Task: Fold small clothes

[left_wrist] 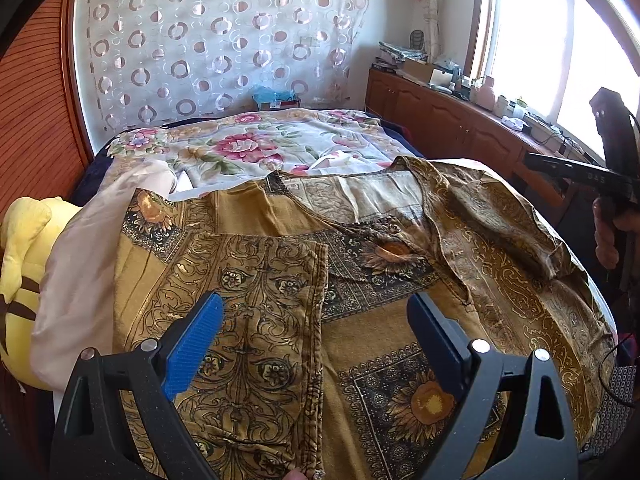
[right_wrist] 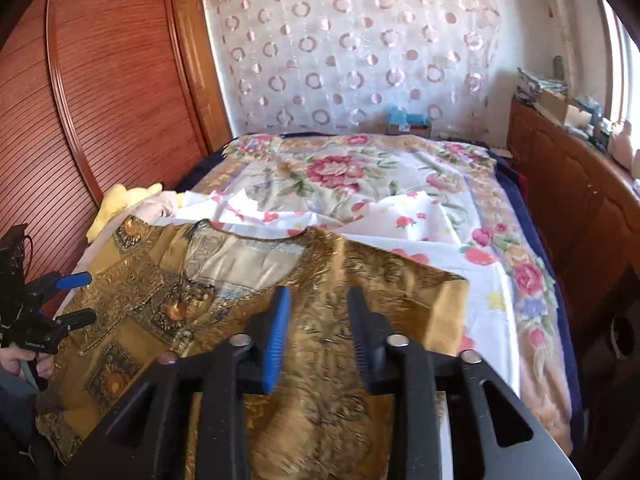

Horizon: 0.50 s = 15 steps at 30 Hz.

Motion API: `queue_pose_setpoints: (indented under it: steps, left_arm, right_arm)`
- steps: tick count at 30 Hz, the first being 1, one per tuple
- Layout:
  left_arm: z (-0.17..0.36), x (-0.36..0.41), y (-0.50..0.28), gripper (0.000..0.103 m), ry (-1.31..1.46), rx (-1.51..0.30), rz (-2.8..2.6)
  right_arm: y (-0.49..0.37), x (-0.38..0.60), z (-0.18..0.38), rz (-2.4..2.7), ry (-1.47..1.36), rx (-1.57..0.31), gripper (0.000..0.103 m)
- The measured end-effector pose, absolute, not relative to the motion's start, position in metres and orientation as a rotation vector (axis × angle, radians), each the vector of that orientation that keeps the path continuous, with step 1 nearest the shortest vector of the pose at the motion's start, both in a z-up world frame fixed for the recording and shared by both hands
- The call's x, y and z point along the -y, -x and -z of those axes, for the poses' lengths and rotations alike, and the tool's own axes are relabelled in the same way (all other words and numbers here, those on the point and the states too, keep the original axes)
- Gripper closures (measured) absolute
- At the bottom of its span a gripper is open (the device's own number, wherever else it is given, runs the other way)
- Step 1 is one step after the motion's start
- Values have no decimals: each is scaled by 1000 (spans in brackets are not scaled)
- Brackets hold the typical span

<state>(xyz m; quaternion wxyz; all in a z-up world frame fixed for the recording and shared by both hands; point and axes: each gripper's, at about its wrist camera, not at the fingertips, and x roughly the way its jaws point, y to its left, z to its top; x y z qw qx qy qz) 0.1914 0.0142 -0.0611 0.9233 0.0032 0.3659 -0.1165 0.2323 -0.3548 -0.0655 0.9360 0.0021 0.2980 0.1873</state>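
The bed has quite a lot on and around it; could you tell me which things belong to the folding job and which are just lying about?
Part of the job:
- mustard patterned garment, one side already folded in
- left gripper
- right gripper

Just lying about:
- yellow plush toy
- floral bedspread
- pale pink cloth
- clutter on the wooden cabinet

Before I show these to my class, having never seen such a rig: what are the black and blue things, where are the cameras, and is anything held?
They are hand-held tongs, one in each of a person's hands, each carrying a camera that looks along its fingers. One picture looks past the left tongs, the other past the right tongs. A mustard patterned garment lies on a floral bedsheet, one side already folded in. Both tongs stand open above the cloth; neither holds anything.
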Motion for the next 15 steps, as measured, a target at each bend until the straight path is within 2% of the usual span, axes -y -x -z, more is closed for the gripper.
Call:
queue_pose_setpoints:
  steps: [15]
  left_arm:
    - [64, -19, -196, 9, -7, -754, 214]
  right_arm:
    - [-238, 380, 128, -281, 85, -793, 66]
